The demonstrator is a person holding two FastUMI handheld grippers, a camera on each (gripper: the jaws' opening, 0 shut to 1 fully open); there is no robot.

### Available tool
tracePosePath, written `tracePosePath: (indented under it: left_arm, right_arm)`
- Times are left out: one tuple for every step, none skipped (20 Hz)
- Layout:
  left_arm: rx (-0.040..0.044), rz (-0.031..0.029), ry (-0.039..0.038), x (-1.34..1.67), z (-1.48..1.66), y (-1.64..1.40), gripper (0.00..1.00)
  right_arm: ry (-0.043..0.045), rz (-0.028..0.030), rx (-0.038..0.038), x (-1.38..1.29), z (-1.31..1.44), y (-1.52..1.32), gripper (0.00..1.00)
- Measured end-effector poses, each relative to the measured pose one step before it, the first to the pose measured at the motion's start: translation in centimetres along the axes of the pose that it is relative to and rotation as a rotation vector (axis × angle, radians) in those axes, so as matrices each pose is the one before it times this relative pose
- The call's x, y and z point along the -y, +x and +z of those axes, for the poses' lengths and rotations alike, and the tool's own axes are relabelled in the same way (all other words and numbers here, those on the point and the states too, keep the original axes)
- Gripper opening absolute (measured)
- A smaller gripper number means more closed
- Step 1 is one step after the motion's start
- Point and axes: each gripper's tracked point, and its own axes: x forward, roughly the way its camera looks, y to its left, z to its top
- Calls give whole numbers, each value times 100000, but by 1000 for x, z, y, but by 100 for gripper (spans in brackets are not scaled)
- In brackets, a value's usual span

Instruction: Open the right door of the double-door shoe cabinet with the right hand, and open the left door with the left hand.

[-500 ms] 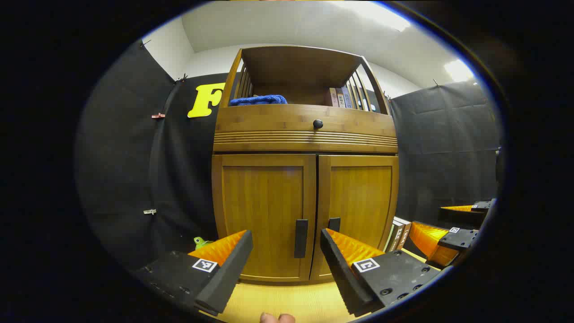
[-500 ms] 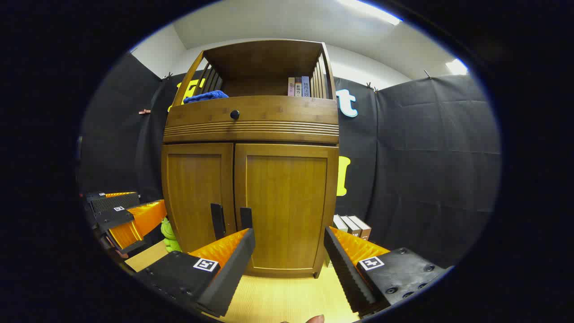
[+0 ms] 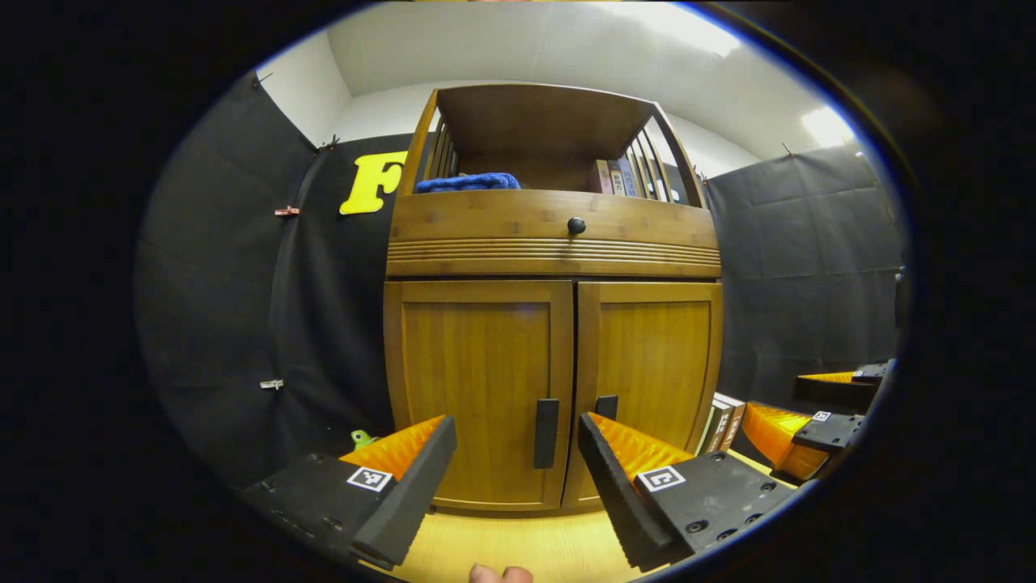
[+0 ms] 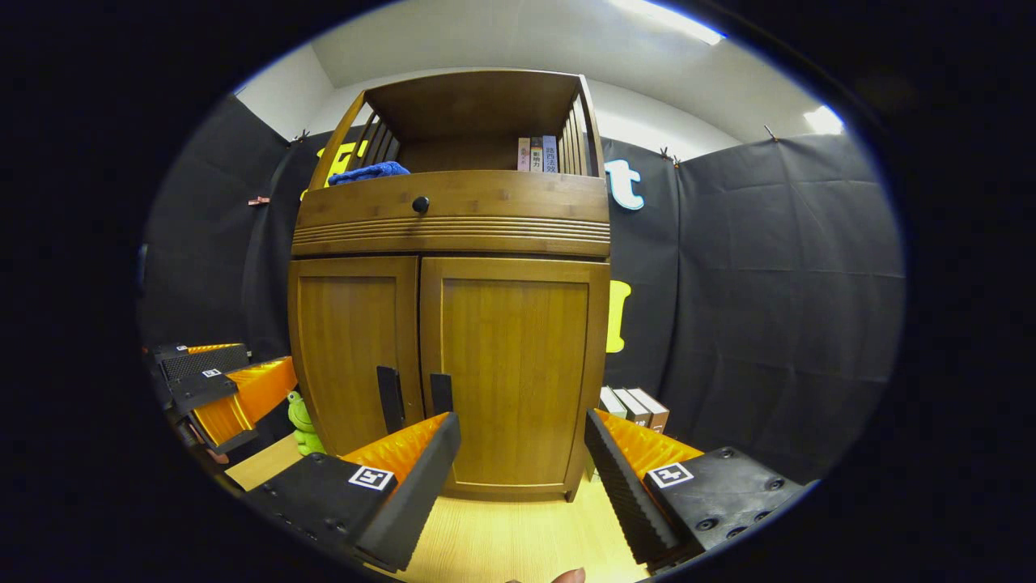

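A wooden shoe cabinet stands ahead with both doors closed: the left door (image 3: 477, 389) and the right door (image 4: 514, 372). Each door carries a black vertical handle near the centre seam: the left handle (image 3: 545, 433) and the right handle (image 4: 441, 394). My left gripper (image 3: 516, 465) hangs open in front of the left door, short of its handle. Facing the right door, my right gripper (image 4: 522, 465) is open too, its handle just above the left finger. In the left gripper view the right gripper (image 3: 797, 429) is at the far right; in the right gripper view the left gripper (image 4: 222, 389) is at the far left.
Above the doors runs a drawer with a black knob (image 3: 575, 225). The open shelf on top holds a blue cloth (image 3: 468, 181) and books (image 4: 537, 154). More books (image 4: 635, 409) stand right of the cabinet, a green toy (image 4: 303, 425) sits left of it. Pale wooden floor (image 4: 510, 534) lies below.
Both views have shifted slightly: the cabinet sits a little lower in the left gripper view and a little higher in the right gripper view. Doors and grippers are unchanged.
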Motion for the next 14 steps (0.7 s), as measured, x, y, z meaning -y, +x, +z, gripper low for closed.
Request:
tracePosePath:
  left_arm:
    - [-32, 262, -8, -167, 41, 9, 92]
    - [45, 7, -51, -65, -74, 48, 92]
    - [39, 137, 49, -67, 62, 33, 92]
    - [22, 81, 51, -162, -74, 128, 92]
    - [29, 18, 2, -60, 74, 46, 92]
    - [30, 82, -124, 28, -60, 14, 92]
    - [49, -42, -133, -26, 71, 70, 92]
    - [-21, -10, 28, -11, -71, 24, 92]
    - [15, 15, 166, -4, 28, 26, 92]
    - [155, 24, 148, -95, -14, 96, 92]
    - [140, 115, 100, -99, 72, 19, 92]
    - [91, 131, 269, -104, -128, 52, 92]
    - [-223, 301, 574, -168, -68, 47, 92]
    - [-449, 385, 494, -294, -253, 57, 92]
  right_arm:
    - [-225, 128, 35, -118, 24, 106, 96]
    - [-149, 185, -88, -122, -14, 44, 98]
    - [-93, 104, 97, -168, 27, 42, 98]
    - [-79, -3, 10, 82, -3, 46, 98]
    - [-72, 114, -8, -82, -11, 30, 98]
    - [-68, -86, 20, -26, -20, 24, 96]
    - [-44, -112, 66, 20, 31, 36, 96]
    - [19, -79, -117, -3, -44, 46, 96]
    - [218, -85, 9, -15, 32, 42, 98]
    - [279, 195, -81, -85, -58, 29, 98]
    - [346, 494, -106, -234, -34, 54, 96]
    - [314, 293, 84, -203, 37, 116, 98]
    - [470, 586, 169, -298, 8, 161, 98]
    - [447, 934, -116, -453, -70, 207, 98]
